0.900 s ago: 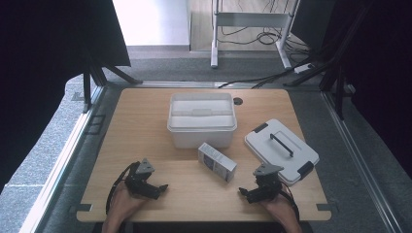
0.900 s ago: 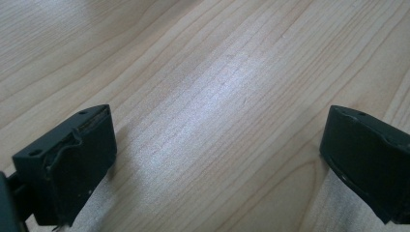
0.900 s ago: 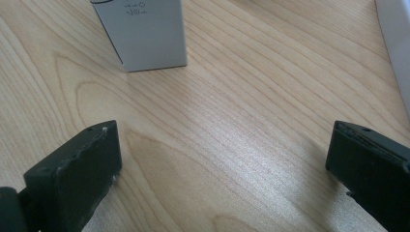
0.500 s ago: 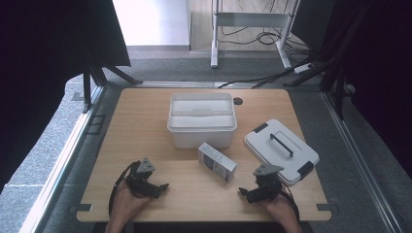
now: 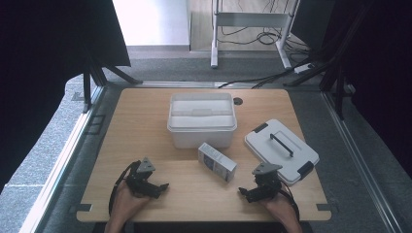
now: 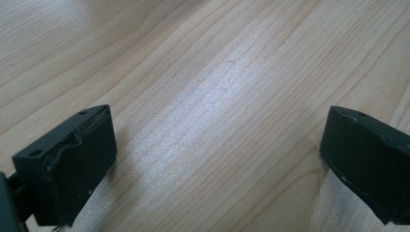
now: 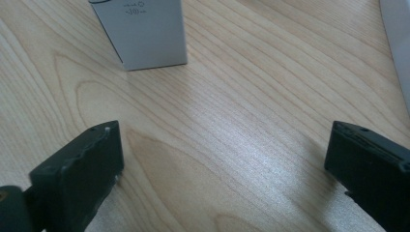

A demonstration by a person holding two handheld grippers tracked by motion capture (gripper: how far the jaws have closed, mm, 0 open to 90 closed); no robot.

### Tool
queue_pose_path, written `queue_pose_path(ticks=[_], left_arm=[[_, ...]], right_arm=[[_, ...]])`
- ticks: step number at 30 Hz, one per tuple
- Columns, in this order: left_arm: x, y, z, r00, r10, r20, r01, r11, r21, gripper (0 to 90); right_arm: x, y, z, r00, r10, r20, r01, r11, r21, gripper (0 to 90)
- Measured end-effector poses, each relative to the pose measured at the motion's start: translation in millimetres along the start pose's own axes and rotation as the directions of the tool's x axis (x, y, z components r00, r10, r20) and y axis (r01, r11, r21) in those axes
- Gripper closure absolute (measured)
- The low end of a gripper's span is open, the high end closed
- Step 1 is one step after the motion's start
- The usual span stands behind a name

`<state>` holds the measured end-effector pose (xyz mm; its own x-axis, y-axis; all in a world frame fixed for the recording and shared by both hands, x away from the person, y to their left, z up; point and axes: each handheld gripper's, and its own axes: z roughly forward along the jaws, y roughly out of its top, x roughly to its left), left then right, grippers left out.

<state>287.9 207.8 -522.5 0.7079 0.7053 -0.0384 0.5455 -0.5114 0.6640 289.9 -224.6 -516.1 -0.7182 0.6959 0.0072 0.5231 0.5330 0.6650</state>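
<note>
Little movement noted since earlier frames: left gripper (image 5: 163, 186) shifted slightly. Right gripper (image 5: 241, 193) near small grey-white cardboard box (image 5: 217, 162); both jaws wide apart, empty. Box untouched beside open white plastic bin (image 5: 201, 130); work not begun.

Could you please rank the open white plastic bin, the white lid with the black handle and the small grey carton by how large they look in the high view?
1. Open white plastic bin, largest.
2. White lid with the black handle, flat on the table; its outline looks close to the bin's, so this order is unsure.
3. Small grey carton, clearly smallest.
</note>
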Motion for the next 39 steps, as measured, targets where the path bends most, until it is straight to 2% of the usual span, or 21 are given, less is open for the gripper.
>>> queue_pose_path(ticks=[4,13,16,17,18,21,22,24,25,26,29,30,31,32,33,34,35,36,37,38,39], left_arm=[[0.0,0.0,0.0,1.0000,0.000,0.000,0.000,1.0000,0.000,0.0],[0.0,0.0,0.0,1.0000,0.000,-0.001,0.000,1.0000,0.000,0.0],[0.0,0.0,0.0,1.0000,0.000,0.000,0.000,1.0000,0.000,0.0],[0.0,0.0,0.0,1.0000,0.000,-0.001,0.000,1.0000,0.000,0.0],[0.0,0.0,0.0,1.0000,0.000,-0.001,0.000,1.0000,0.000,0.0],[0.0,0.0,0.0,1.0000,0.001,0.000,-0.001,1.0000,0.001,0.0],[0.2,0.1,-0.1,1.0000,0.003,0.000,-0.003,1.0000,0.002,0.0],[0.1,0.1,0.0,1.0000,0.000,0.000,0.000,1.0000,0.000,0.0],[0.1,0.1,0.0,1.0000,0.000,0.000,0.000,1.0000,0.000,0.0],[0.1,0.1,0.0,1.0000,0.000,0.000,0.000,1.0000,0.000,0.0],[0.0,0.0,0.1,1.0000,0.001,0.000,-0.001,1.0000,0.000,0.0],[0.2,0.1,0.0,1.0000,0.003,-0.001,-0.003,1.0000,0.000,0.0],[0.2,0.1,0.0,1.0000,0.003,-0.001,-0.003,1.0000,0.000,0.0],[0.1,0.1,0.0,1.0000,0.002,0.000,-0.002,1.0000,0.000,0.0],[0.1,0.1,0.0,1.0000,0.002,-0.001,-0.002,1.0000,0.000,0.0],[0.2,0.1,0.0,1.0000,0.002,-0.001,-0.002,1.0000,0.000,0.0],[0.2,0.1,0.0,1.0000,0.003,-0.001,-0.003,1.0000,0.000,0.0],[0.2,0.1,0.0,1.0000,0.002,-0.001,-0.002,1.0000,0.000,0.0],[0.2,0.0,0.1,1.0000,0.002,-0.001,-0.002,1.0000,-0.001,0.0],[0.2,0.0,0.1,1.0000,0.002,-0.001,-0.002,1.0000,-0.001,0.0],[0.1,0.0,0.1,1.0000,0.002,-0.001,-0.002,1.0000,-0.001,0.0]], right_arm=[[1.7,4.7,-2.1,0.9999,-0.013,-0.002,0.013,1.000,0.016,3.3],[5.9,28.5,-11.1,0.9978,-0.021,-0.063,0.025,0.998,0.066,5.4],[9.2,41.3,-12.5,0.9961,-0.027,-0.084,0.034,0.996,0.082,5.4],[12.0,53.2,-13.5,0.9938,-0.039,-0.104,0.049,0.994,0.102,5.4],[12.0,53.2,-13.5,0.9938,-0.039,-0.104,0.049,0.994,0.102,5.4],[16.1,69.6,-14.6,0.9901,-0.070,-0.121,0.085,0.989,0.122,6.4],[19.1,83.0,-14.5,0.9869,-0.088,-0.135,0.107,0.984,0.141,8.3],[20.2,87.3,-14.2,0.9863,-0.093,-0.136,0.114,0.982,0.149,9.5],[22.6,98.9,-12.7,0.9840,-0.115,-0.136,0.138,0.975,0.174,13.1],[22.6,98.9,-12.7,0.9840,-0.115,-0.136,0.138,0.975,0.174,13.1],[26.2,117.7,-5.5,0.9817,-0.136,-0.134,0.163,0.962,0.217,15.5],[27.6,127.3,0.9,0.9794,-0.148,-0.137,0.178,0.953,0.244,17.8],[27.6,127.3,0.9,0.9794,-0.148,-0.137,0.178,0.953,0.244,17.8],[28.6,132.4,5.2,0.9790,-0.150,-0.139,0.182,0.947,0.263,19.4],[30.3,142.3,15.8,0.9757,-0.164,-0.145,0.201,0.934,0.296,23.7],[30.3,142.3,15.8,0.9757,-0.164,-0.145,0.201,0.934,0.296,23.7],[30.6,145.1,19.6,0.9739,-0.170,-0.151,0.209,0.929,0.305,25.3],[31.2,148.4,24.2,0.9728,-0.174,-0.153,0.216,0.922,0.322,27.3],[31.5,153.0,32.8,0.9716,-0.183,-0.151,0.225,0.910,0.348,32.6],[31.5,153.0,32.8,0.9716,-0.183,-0.151,0.225,0.910,0.348,32.6],[31.2,154.5,36.6,0.9715,-0.185,-0.149,0.227,0.904,0.363,34.5]])
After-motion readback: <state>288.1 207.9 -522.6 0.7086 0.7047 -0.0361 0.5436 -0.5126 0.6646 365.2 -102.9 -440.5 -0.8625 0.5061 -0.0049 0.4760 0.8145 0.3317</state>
